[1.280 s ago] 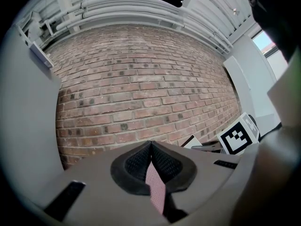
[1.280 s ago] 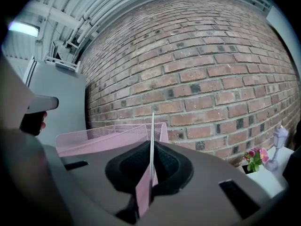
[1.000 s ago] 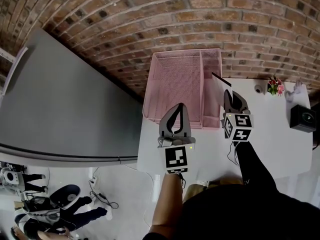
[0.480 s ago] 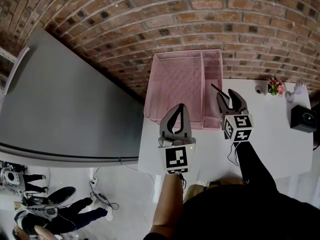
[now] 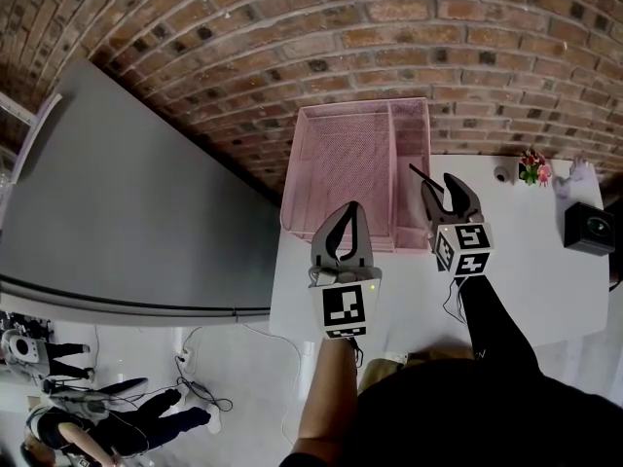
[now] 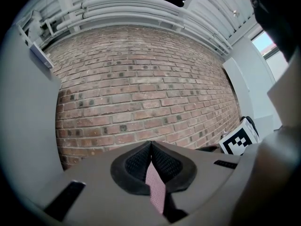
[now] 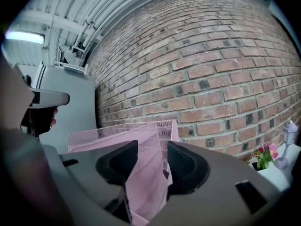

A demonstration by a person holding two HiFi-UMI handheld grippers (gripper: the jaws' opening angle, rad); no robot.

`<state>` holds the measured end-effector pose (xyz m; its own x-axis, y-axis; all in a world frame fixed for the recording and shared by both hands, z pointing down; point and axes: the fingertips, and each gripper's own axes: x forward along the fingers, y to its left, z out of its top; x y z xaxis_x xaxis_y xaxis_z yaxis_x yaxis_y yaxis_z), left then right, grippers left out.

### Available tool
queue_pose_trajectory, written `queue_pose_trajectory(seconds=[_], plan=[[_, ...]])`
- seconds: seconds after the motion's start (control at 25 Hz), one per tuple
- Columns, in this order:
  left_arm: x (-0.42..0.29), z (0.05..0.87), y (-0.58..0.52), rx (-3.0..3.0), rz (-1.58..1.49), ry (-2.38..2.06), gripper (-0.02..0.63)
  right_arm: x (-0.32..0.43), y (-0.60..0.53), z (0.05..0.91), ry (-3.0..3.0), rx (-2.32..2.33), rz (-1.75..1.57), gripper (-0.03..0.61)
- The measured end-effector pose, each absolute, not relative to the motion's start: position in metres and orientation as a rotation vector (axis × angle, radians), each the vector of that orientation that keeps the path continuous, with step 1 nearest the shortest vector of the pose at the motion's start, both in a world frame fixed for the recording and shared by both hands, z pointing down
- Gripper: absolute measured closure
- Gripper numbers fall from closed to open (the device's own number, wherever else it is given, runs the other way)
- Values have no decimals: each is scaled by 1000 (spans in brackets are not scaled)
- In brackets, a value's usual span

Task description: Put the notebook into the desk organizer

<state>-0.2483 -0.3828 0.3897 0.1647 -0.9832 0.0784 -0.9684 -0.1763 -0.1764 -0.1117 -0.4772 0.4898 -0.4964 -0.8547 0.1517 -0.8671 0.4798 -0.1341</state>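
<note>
Two claws (image 5: pixel 348 207) (image 5: pixel 441 185), one desk organizer (image 5: pixel 343 160), one notebook (image 5: pixel 420 174)

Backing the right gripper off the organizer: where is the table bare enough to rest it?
Bare white table lies between the right gripper and the black box, in front of the flowers. The strip before the pink organizer is taken by the left gripper. The back right edge is crowded.
</note>
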Motion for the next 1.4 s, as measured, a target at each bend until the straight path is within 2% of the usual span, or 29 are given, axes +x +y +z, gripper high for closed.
queue_pose_trajectory(seconds=[0.8,1.4], plan=[[-228,349,-316,-2305,-165,1865,598,-82,-393,420,-2700,1595,28,376],[-214,350,-256,-2312,-160,1851,598,-60,-306,366,-2769,1564,-170,376]])
